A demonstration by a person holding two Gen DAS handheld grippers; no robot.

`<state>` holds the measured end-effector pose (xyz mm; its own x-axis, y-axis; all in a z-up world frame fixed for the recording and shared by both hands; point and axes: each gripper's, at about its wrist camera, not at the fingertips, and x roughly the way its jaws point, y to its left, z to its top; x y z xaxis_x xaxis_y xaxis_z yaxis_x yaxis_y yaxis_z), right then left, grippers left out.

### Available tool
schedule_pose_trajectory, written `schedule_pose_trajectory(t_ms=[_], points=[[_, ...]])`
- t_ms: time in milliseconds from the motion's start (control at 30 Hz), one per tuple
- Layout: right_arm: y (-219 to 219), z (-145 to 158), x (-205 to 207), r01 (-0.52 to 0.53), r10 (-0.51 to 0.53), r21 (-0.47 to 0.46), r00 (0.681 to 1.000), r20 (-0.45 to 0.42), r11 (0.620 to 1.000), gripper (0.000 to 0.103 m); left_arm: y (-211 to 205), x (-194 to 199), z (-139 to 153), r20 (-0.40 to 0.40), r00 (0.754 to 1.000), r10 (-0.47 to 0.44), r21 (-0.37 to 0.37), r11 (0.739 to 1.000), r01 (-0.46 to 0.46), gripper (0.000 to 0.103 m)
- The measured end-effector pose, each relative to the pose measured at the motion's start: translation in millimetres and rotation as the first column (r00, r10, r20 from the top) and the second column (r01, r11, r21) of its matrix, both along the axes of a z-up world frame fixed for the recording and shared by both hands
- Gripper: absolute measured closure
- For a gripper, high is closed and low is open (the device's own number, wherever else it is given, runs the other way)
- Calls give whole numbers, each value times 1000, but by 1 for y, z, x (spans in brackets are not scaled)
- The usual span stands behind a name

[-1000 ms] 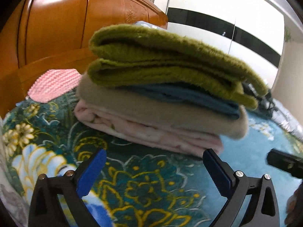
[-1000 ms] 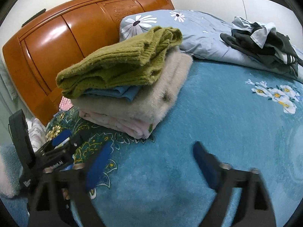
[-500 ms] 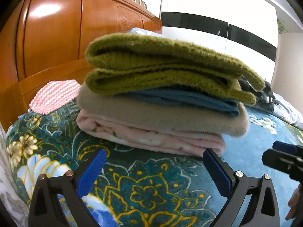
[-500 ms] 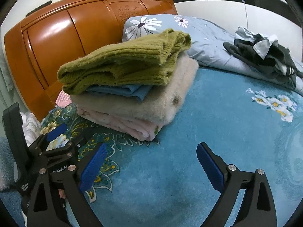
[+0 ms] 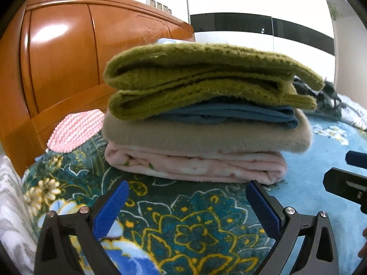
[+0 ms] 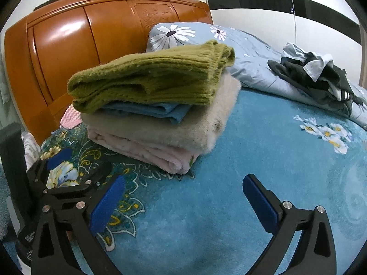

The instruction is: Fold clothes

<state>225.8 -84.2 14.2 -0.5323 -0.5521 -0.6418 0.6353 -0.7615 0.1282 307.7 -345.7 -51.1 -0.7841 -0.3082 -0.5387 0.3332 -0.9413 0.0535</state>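
Four folded garments (image 5: 201, 123) stacked neatly, olive sweater (image 6: 151, 80) topmost.

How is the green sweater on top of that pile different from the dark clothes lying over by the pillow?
The green sweater is folded flat into neat layers; the dark clothes lie crumpled in a loose heap. The sweater tops a stack of folded pieces on the blue blanket; the dark clothes rest on the pale flowered bedding. The sweater is one fuzzy knit; the heap mixes dark and light fabrics. Both sit on the bed, untouched.
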Motion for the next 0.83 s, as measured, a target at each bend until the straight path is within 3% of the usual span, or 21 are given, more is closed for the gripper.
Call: schedule_pose_trajectory(t_ms=[367, 833], points=[[-5, 7, -6, 38, -38, 8, 999, 14, 999, 0, -12, -14, 15, 0, 1000, 26, -49, 998, -26, 0], [1, 12, -12, 65, -65, 11, 998, 12, 998, 0, 0, -29, 18, 0, 1000, -27, -15, 1000, 27, 0]])
